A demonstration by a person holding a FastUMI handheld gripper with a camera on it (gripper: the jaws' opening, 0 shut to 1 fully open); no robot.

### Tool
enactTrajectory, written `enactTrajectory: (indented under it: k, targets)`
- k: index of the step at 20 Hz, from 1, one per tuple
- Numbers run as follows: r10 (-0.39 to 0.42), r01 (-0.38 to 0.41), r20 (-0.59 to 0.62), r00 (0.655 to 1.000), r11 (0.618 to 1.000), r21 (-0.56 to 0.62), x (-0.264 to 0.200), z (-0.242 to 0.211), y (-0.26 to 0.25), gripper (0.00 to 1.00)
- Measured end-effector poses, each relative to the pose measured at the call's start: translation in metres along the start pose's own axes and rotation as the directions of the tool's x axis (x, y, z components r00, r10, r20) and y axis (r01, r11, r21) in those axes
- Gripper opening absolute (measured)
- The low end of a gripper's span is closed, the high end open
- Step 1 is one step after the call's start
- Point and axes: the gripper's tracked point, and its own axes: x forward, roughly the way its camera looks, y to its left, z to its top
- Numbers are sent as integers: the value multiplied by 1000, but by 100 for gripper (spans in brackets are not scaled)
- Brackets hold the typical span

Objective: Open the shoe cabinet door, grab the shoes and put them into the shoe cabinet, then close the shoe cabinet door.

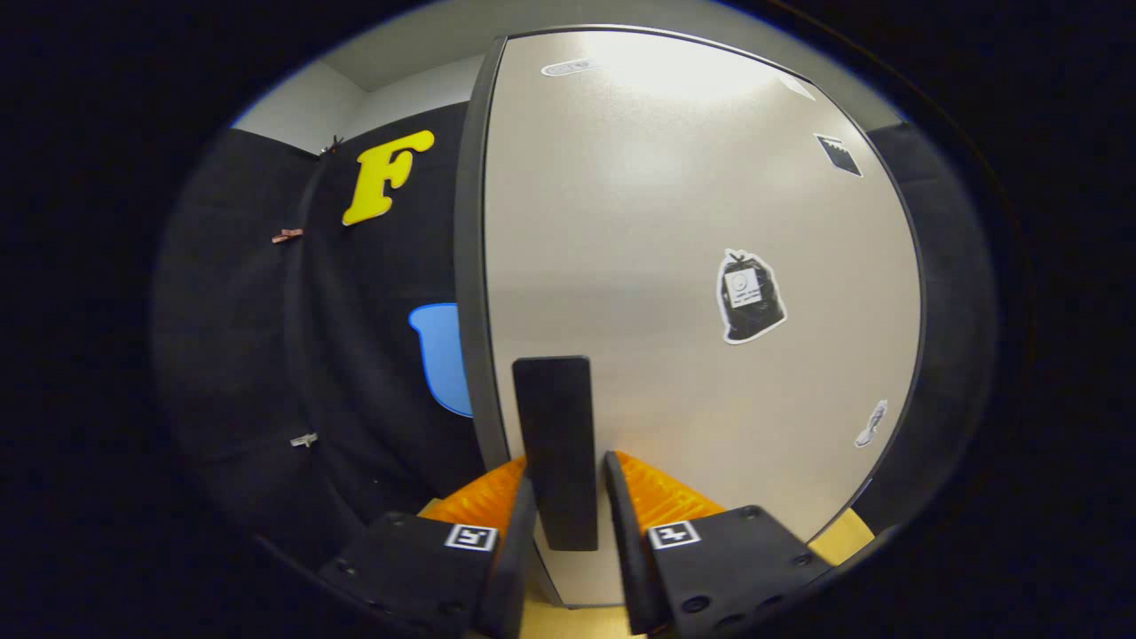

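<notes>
The shoe cabinet door [692,266] is a pale grey panel with a dark frame, standing right in front of me and carrying a few stickers. A black upright handle [557,435] sits near the door's left edge. My gripper [568,497] has one finger on each side of the handle's lower half, with the handle between the pads. The fingers [519,524] look closed against the handle's sides. The door's left edge stands slightly away from the cloth wall behind it. The cabinet's inside is hidden by the door.
Black cloth wall [355,355] hangs left of the door, with small clips on it. A tan floor or table surface [852,532] shows under the door's lower right corner. A stretch of grey wall and ceiling [399,71] is above.
</notes>
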Motion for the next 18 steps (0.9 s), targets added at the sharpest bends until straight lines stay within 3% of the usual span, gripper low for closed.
enactTrajectory:
  k: [1,5,8,18]
  targets:
    - [-4,4,2,1000,1000,-9,-3,4,-1,37]
    - [12,-13,-12,1000,1000,-26,1,1,-1,32]
    - [32,-32,-14,999,999,-10,-4,1,0,19]
    - [100,-100,-14,995,995,-23,-73,0,-7,18]
